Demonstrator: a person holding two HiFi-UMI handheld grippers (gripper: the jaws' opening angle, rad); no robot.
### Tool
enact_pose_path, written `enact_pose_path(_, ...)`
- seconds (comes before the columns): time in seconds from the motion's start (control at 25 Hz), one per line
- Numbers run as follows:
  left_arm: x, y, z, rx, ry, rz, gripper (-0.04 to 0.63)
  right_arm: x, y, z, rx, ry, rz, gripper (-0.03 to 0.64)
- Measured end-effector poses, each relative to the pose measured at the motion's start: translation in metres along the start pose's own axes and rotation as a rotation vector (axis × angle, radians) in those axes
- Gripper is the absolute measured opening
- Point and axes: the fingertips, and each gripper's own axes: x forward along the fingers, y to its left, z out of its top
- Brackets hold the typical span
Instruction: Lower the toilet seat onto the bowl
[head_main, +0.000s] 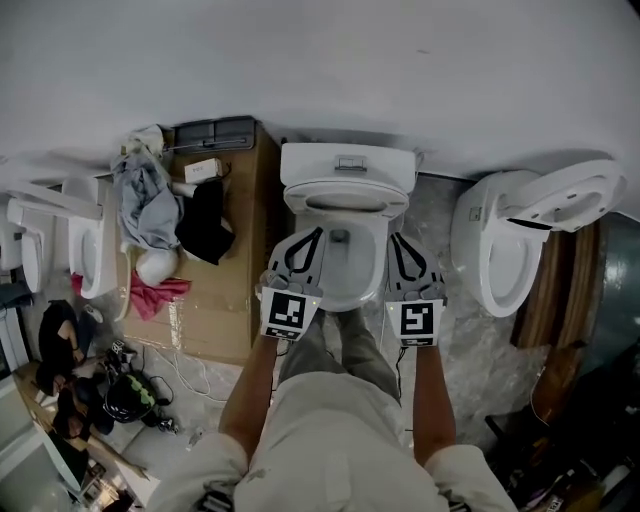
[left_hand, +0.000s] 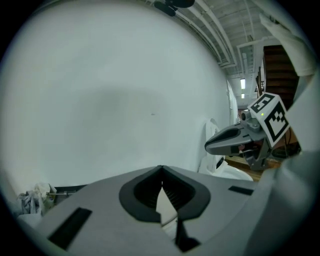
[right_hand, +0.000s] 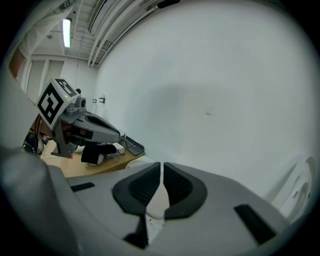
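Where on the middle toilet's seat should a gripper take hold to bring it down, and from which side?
Probably its free front edge, now topmost: the toilet seat appears to stand raised against the tank. Come from the front, over the bowl, with the jaws straddling the thin rim, so a pull toward the person tips it down.

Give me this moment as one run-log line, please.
left tongs shut, empty | right tongs barely apart, empty | both flank toilet bowl
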Motion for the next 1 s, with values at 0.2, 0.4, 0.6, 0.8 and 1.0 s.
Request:
enact_pose_path(0.2, 0.015, 0.004, -0.012, -0.006, 0.006, 0.036, 0.012, 0.017, -0.006, -0.013, -0.027, 0.005, 0.036, 0.032)
enact_pose_path(0.4, 0.03, 0.012, -0.028, -0.008, 0.027, 0.048, 0.012, 0.043, -0.007, -0.024, -0.076, 0.013, 0.058, 0.049)
enact_pose_path(0.6, 0.047, 0.018, -0.041, -0.006, 0.045, 0.045, 0.017, 0.069, -0.01, -0.034, -0.126, 0.029, 0.069, 0.058)
enact_pose_path(0.8, 0.061, 0.025, -0.052, 0.004, 0.062, 0.044, 0.028, 0.091, -0.012, -0.055, -0.172, 0.063, 0.069, 0.081)
enact_pose_path(1.0, 0.075, 0.029, -0.062, 0.013, 0.077, 0.038, 0.053, 0.11, -0.015, -0.067, -0.212, 0.094, 0.085, 0.103)
